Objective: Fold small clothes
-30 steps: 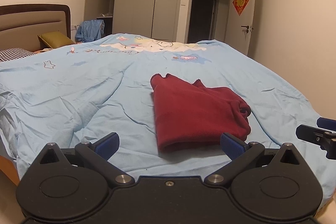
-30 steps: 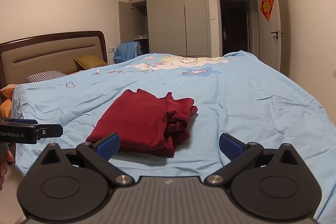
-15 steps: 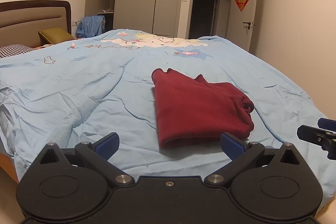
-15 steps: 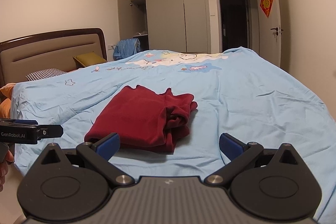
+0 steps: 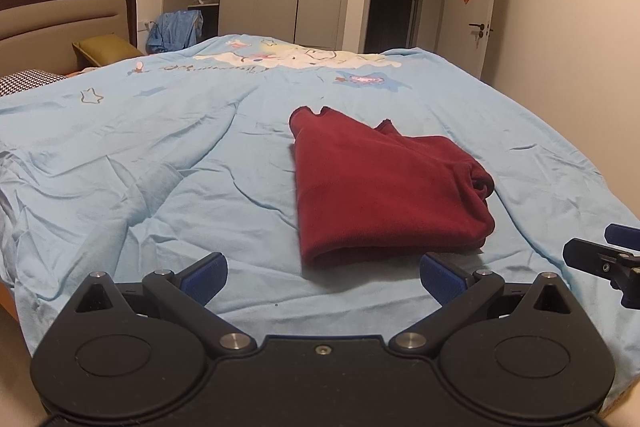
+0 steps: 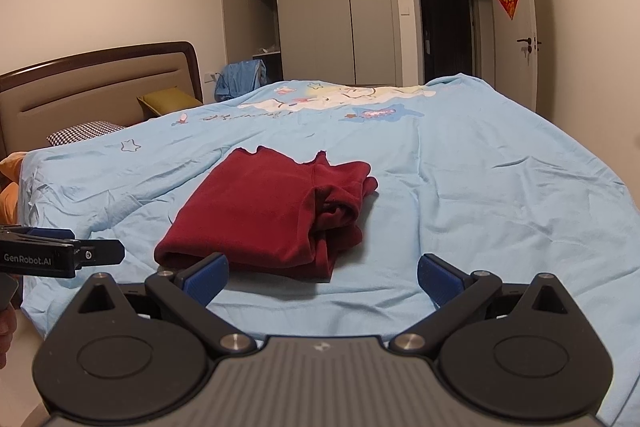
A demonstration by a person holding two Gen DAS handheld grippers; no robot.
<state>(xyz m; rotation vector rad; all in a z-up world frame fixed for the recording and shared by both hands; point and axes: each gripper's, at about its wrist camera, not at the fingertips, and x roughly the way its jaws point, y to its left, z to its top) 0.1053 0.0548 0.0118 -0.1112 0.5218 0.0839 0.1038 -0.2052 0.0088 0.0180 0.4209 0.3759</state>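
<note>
A dark red garment (image 5: 380,187) lies folded into a rough rectangle on the light blue bed cover (image 5: 160,155), with bunched layers along its right side. My left gripper (image 5: 320,277) is open just short of the garment's near edge, nothing between its blue pads. In the right wrist view the same red garment (image 6: 272,215) sits ahead and slightly left, and my right gripper (image 6: 322,277) is open and empty near its front edge. Each gripper shows at the other view's border.
The bed cover (image 6: 480,195) stretches wide to the right of the garment. A padded headboard (image 6: 100,91) and pillows (image 6: 86,131) stand at the left. Grey wardrobes (image 6: 332,11), a dark doorway (image 6: 446,31) and a white door (image 5: 476,19) line the far wall.
Both grippers have drifted slightly, so the garment sits a little lower and closer in view. The garment itself has not moved and both grippers remain open.
</note>
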